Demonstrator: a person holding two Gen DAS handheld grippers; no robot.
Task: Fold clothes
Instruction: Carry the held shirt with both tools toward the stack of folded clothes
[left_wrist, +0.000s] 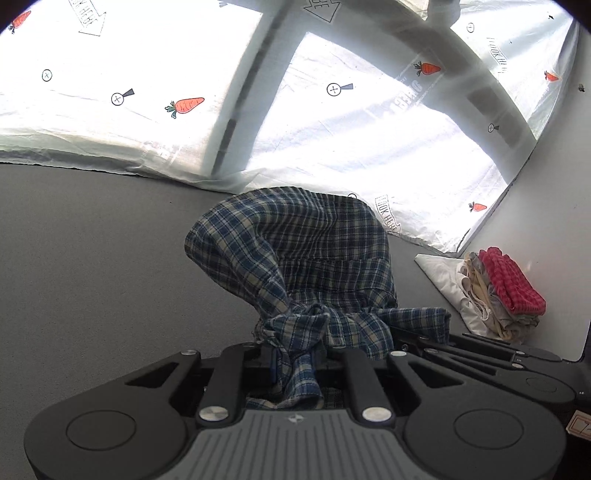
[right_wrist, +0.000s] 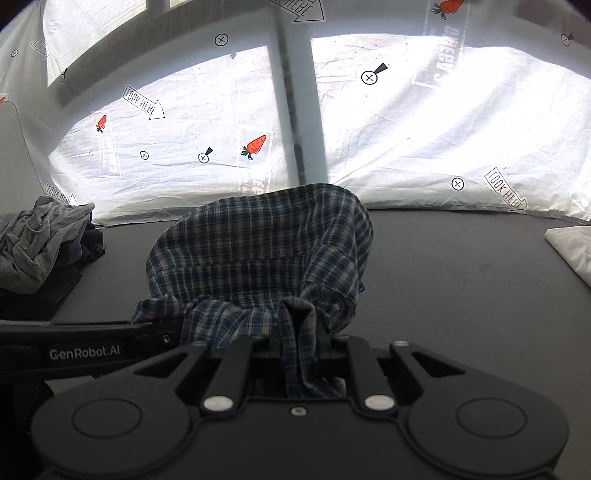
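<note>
- Left gripper (left_wrist: 295, 363) is clamped down tight on a bunched edge of the blue plaid garment (left_wrist: 295, 254). The fabric sits pinched between the jaws, with a bit of it hanging back toward the camera.
- Right gripper (right_wrist: 303, 354) is doing the same thing: jaws nearly together, with a fold of the same plaid garment (right_wrist: 258, 243) squeezed between them.
- The two grippers are right next to each other. From the right wrist view the left one pokes in from the left side, and you can read "GenRobot.AI" on its side.
- Just past the fingertips the garment puffs up into a rounded hump. The near edge is lifted by the grippers, and the far part drapes down to the dark grey table (left_wrist: 92, 258).
- Off to the right of the left gripper, near the table's edge, there's a stack of folded clothes (left_wrist: 506, 291) with a red knit piece on top. It sits on a white cloth (left_wrist: 443, 277).
- Left of the right gripper there's a crumpled heap of grey and dark clothes (right_wrist: 40, 243), well apart from the plaid one.
- Farthest back, behind the table, hangs a white sheet (right_wrist: 424, 129) printed with carrots and "LOOK HERE" arrows, bright with backlight.
</note>
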